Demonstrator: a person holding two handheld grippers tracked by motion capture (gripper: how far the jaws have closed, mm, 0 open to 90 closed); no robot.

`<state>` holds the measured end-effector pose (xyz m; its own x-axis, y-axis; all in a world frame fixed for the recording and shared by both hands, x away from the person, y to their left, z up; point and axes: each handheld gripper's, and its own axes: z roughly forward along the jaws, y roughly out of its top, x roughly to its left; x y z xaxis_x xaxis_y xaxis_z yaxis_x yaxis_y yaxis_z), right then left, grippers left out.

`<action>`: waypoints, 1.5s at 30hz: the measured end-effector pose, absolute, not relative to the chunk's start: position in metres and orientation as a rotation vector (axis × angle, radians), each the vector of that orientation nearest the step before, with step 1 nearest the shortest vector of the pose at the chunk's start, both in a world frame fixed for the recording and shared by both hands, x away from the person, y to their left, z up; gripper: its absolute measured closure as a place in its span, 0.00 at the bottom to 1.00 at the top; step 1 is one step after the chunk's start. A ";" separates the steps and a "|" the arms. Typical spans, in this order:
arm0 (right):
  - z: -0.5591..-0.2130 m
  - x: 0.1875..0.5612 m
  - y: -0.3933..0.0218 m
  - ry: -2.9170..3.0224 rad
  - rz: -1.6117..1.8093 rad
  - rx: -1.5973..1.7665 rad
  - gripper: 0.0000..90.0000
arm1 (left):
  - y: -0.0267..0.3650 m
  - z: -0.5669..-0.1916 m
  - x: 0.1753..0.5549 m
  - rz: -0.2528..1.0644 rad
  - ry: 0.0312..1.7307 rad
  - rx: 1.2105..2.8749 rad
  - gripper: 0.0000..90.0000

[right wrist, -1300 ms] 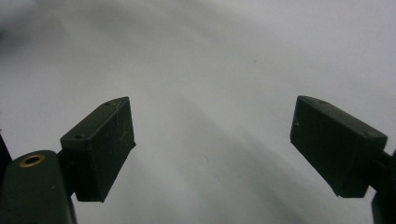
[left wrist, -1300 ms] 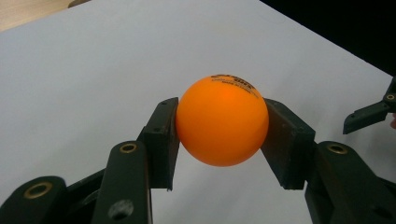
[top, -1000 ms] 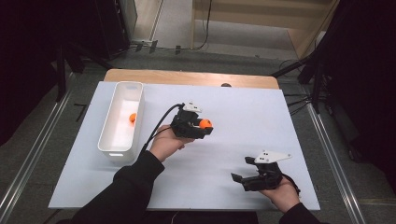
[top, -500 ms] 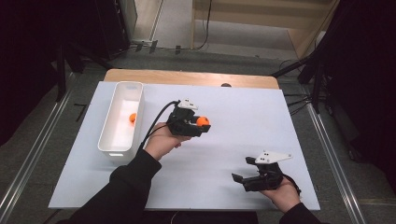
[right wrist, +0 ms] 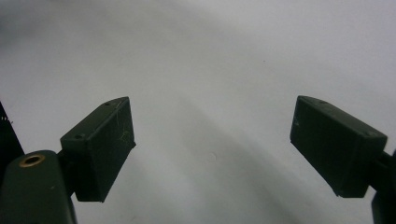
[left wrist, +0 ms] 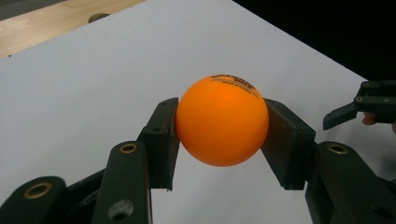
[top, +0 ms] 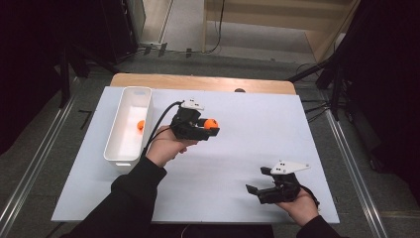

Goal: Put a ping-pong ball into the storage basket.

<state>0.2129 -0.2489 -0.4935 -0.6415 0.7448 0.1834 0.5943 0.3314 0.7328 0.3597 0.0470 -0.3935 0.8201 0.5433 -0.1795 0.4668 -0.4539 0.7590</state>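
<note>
Nearest you, your right gripper (top: 253,191) sits low over the front right of the white table top (top: 257,129), resting in your right hand (top: 297,206). Its jaws stand wide apart with nothing between them; in the right gripper view the two black pads (right wrist: 100,147) frame only bare white surface. It sits where it did a second ago.

Farther in, at the middle of the table, your left hand (top: 166,146) carries the left gripper (top: 214,128), and its jaws are clamped on the orange ball (top: 211,123). In the left gripper view the ball (left wrist: 222,120) is a smooth, matt, evenly orange sphere, pinched at its widest part by a pad on either side, with a curved line of small dark print near its top. It is clear of the table, with white surface showing beneath it. Beyond it in that view, the tip of your right gripper (left wrist: 348,112) shows at the right edge.

Against the earlier pictures, your left hand and the ball have shifted slightly away from you and sit a little higher in the high view; the grip on the ball looks the same.

To the left and farther back lies the white tray (top: 115,153), lengthwise along the table's left side, with a second orange ball (top: 140,125) inside it near the right wall. Both are where they were. Behind the white top, a strip of wooden table (top: 198,82) shows.
</note>
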 end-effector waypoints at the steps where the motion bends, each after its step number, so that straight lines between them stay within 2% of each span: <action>1: -0.493 0.213 -0.249 2.406 1.202 1.229 0.14 | 0.048 -0.393 0.360 0.113 0.742 2.123 0.56; 45: -0.494 0.213 -0.249 2.409 1.198 1.229 0.14 | 0.085 -0.375 0.375 0.141 0.795 2.145 0.56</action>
<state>0.2133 -0.2494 -0.4937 -0.6409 0.7450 0.1850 0.5972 0.3325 0.7299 0.3755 0.0854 -0.3754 0.7941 0.5850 -0.1649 0.4925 -0.4603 0.7386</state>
